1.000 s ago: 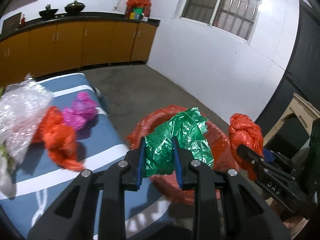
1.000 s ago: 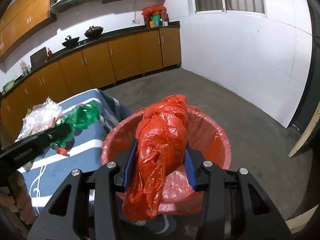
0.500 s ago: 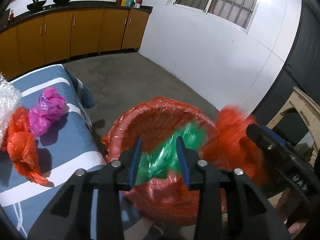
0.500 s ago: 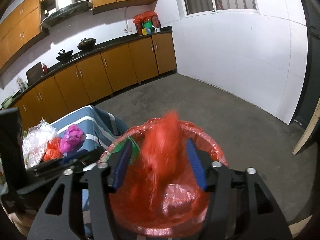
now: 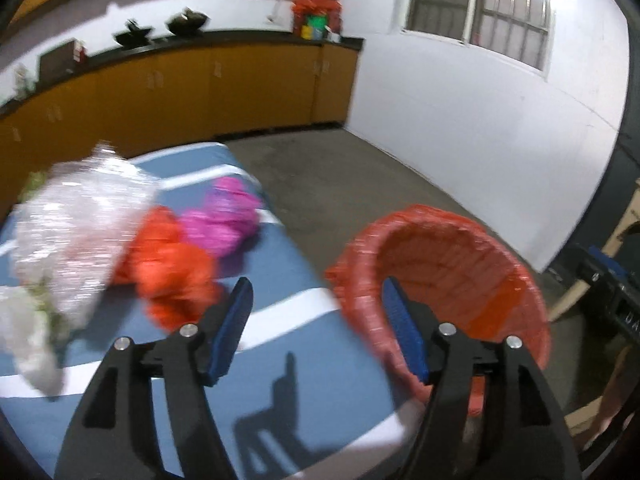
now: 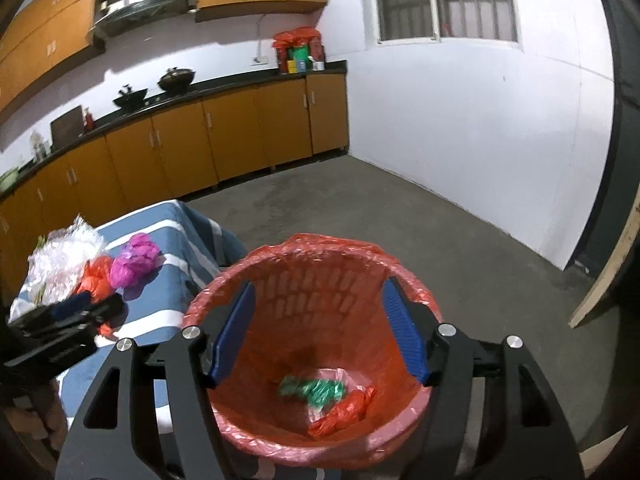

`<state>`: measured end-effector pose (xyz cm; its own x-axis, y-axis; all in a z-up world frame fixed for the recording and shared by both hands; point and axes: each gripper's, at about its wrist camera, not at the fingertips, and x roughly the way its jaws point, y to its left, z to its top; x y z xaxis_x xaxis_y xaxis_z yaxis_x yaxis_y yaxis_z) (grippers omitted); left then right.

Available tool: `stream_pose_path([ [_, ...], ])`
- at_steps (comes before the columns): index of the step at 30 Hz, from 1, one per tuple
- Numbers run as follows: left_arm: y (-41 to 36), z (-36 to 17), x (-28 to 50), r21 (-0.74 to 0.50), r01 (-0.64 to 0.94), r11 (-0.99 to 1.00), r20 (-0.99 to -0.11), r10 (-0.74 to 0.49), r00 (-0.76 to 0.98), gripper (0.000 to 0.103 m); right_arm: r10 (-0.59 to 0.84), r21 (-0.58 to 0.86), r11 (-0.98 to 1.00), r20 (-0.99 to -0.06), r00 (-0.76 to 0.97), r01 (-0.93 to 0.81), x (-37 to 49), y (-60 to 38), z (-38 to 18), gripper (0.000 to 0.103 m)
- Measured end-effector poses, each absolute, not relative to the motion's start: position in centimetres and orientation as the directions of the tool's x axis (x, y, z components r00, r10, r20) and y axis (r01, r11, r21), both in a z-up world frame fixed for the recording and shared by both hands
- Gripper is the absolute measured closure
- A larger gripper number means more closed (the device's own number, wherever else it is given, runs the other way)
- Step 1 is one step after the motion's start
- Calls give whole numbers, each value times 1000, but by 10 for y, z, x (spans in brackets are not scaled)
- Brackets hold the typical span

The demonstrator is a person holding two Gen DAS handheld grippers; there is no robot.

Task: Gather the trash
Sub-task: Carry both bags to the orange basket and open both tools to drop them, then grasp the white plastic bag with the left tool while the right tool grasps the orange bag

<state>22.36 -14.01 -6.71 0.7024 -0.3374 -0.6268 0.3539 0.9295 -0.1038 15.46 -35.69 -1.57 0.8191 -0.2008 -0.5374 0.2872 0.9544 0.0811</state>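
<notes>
A red-lined bin [image 6: 316, 280] [image 5: 452, 256] stands on the floor beside a blue striped table [image 5: 312, 360] [image 6: 168, 304]. Inside it lie a green bag [image 6: 312, 390] and an orange bag [image 6: 344, 410]. My right gripper [image 6: 316, 312] hovers over the bin mouth, jaws opening, nothing between them. My left gripper [image 5: 318, 312] hangs between table edge and bin, jaws opening and empty. It also shows at the left of the right wrist view, left gripper [image 6: 72, 320]. On the table lie an orange bag [image 5: 172, 272] [image 6: 96, 280], a magenta bag [image 5: 224, 220] [image 6: 134, 260] and a clear plastic wad [image 5: 76, 232] [image 6: 60, 260].
Wooden cabinets [image 6: 208, 136] with a dark counter run along the back wall, pots on top. A white wall [image 6: 480, 140] with barred windows bounds the right. A wooden board [image 6: 604, 276] leans at the far right. Bare concrete floor [image 6: 400, 216] lies beyond the bin.
Both grippers let go: the green bag left my left gripper and the orange bag left my right, and both now lie in the bin. The left gripper swung left toward the table.
</notes>
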Motion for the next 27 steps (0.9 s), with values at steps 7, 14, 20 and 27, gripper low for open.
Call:
stream_pose_path([
  [7, -55, -51, 200, 2, 157, 988, -567, -128, 814, 28, -115, 68, 981, -544, 831, 179, 170, -312, -16, 37],
  [14, 37, -46, 192, 53, -59, 997, -541, 78, 837, 24, -18, 73, 995, -560, 828, 70, 189, -260, -21, 37],
  [20, 80, -65, 211, 20, -101, 995, -602, 93, 793, 24, 51, 74, 997, -570, 820, -11, 206, -213, -26, 37],
  [27, 88, -90, 234, -54, -96, 994, -667, 35, 745, 38, 79, 48, 997, -584, 808, -63, 218, -180, -28, 37],
])
